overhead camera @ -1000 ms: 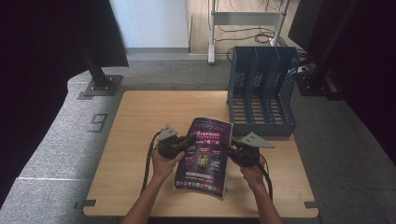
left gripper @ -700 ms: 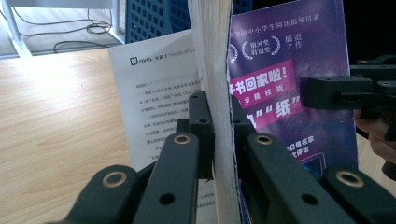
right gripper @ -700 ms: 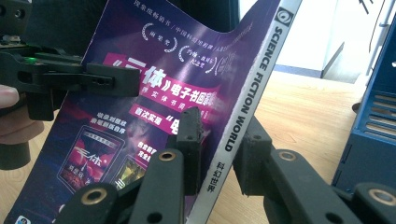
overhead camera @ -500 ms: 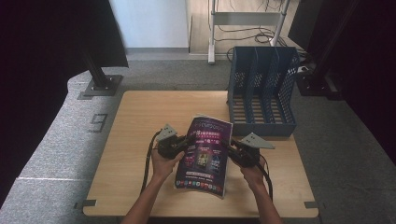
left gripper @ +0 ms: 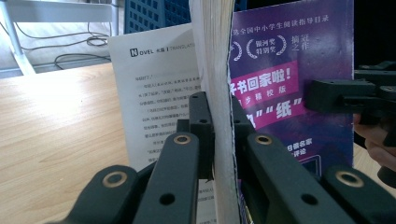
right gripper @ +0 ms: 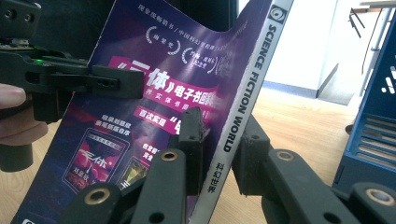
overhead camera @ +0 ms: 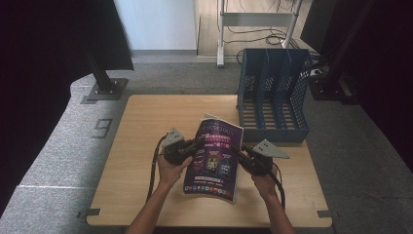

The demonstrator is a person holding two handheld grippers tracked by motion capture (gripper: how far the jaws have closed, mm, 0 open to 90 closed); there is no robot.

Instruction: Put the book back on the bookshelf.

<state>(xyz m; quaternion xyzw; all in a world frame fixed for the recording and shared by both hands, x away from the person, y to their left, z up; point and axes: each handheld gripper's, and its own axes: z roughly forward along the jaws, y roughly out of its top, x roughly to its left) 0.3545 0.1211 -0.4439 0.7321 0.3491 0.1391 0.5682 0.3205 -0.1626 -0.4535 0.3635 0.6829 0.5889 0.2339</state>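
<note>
I hold the magazine (overhead camera: 214, 155) tilted up off the desk (overhead camera: 146, 126), near its middle, with the blue file rack (overhead camera: 272, 92) at about one o'clock from it. My left hand-held gripper (overhead camera: 192, 146) is clamped on the magazine's open page edge; in the left gripper view the jaws pinch the page block from both sides. My right hand-held gripper (overhead camera: 239, 152) straddles the spine edge, its jaws having just been closing with the spine between them, though I cannot tell whether both pads press yet. I judge this the lifting and squaring-up step before filing. Next I would need a firm two-sided grip, then swing the magazine upright and steer it towards one o'clock, into a slot of the rack.
</note>
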